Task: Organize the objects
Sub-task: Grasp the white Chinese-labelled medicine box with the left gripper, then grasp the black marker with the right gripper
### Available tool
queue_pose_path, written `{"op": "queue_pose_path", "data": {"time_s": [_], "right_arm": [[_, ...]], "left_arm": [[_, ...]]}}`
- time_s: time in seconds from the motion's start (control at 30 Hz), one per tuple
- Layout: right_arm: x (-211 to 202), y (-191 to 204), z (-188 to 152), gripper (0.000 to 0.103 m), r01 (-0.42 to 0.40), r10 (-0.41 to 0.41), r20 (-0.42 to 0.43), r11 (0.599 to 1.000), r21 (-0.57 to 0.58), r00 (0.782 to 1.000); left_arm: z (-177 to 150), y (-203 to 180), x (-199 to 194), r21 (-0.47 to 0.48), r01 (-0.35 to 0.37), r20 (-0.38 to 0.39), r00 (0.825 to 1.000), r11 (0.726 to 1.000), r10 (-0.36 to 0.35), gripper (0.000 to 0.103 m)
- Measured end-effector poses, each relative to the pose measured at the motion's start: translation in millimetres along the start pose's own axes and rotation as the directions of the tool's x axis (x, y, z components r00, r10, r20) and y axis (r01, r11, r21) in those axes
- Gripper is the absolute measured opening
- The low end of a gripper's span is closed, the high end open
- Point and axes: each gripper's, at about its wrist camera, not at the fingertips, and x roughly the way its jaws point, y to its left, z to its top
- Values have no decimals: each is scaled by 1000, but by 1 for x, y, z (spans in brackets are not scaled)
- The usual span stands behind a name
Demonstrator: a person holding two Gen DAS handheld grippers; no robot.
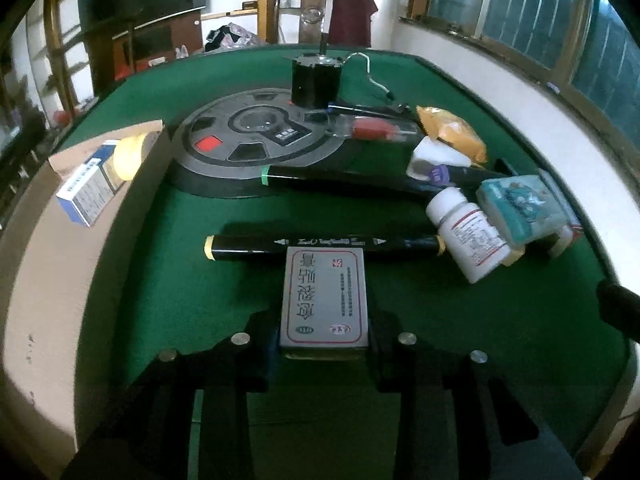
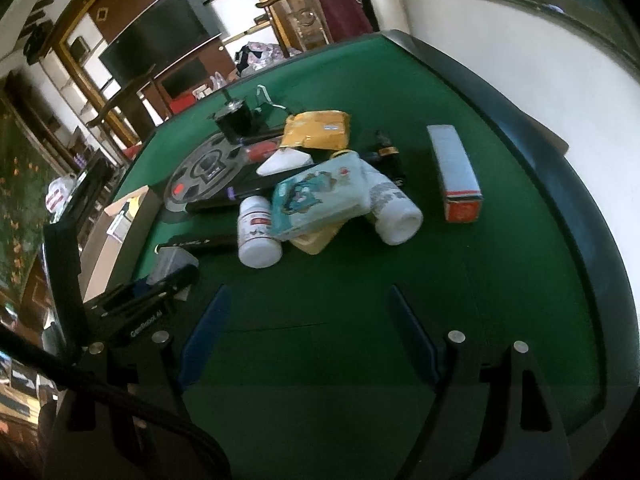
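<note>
My left gripper (image 1: 324, 340) is shut on a grey medicine box (image 1: 325, 296) with a red border, held just above the green table (image 1: 160, 280). A black marker (image 1: 324, 243) lies just beyond it. A cardboard box (image 1: 60, 272) at the left holds a blue-and-white carton (image 1: 86, 188) and a yellow thing (image 1: 128, 156). A pile at the right has a white pill bottle (image 1: 468, 232), a teal packet (image 1: 516, 204) and an orange packet (image 1: 452, 132). My right gripper (image 2: 308, 300) is open and empty above bare felt, short of the pile (image 2: 320, 196). The left gripper with its box shows in the right wrist view (image 2: 168, 272).
A round grey centre panel (image 1: 256, 132) with a black motor (image 1: 316, 80) on it sits mid-table. Long black markers (image 1: 340, 178) lie across it. A long grey box with an orange end (image 2: 456, 172) lies apart at the right. A white wall and windows stand beyond the table edge.
</note>
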Motion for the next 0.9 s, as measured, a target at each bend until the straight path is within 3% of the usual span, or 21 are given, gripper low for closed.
{"op": "queue_pose_path", "data": {"time_s": [0.3,0.4,0.57,0.73,0.83,0.9], "right_arm": [[13,52,12,80,-82,78,-36,986,-142,996],[32,77,16,80,-107,93,-74,971,-213,993],[76,127,18,80,-112,62,-136,913,-393,989],[122,157,26,80,-75,-20,-168,838,-540,986],[139,158,32,73,-78,-44,-201,825,-560,979],[149,155,34,58,-97,-43,-238,833,-544,970]], "left_arm": [[-14,43,-60,-112,127,62,991,986,-121,29],[-22,60,-82,-131,136,93,988,982,-124,29],[-36,92,-108,-165,131,140,984,978,-108,29],[-45,118,-119,-199,121,163,983,972,-89,29],[-48,132,-120,-219,112,173,982,969,-75,29],[-50,143,-120,-234,117,173,982,965,-77,29]]}}
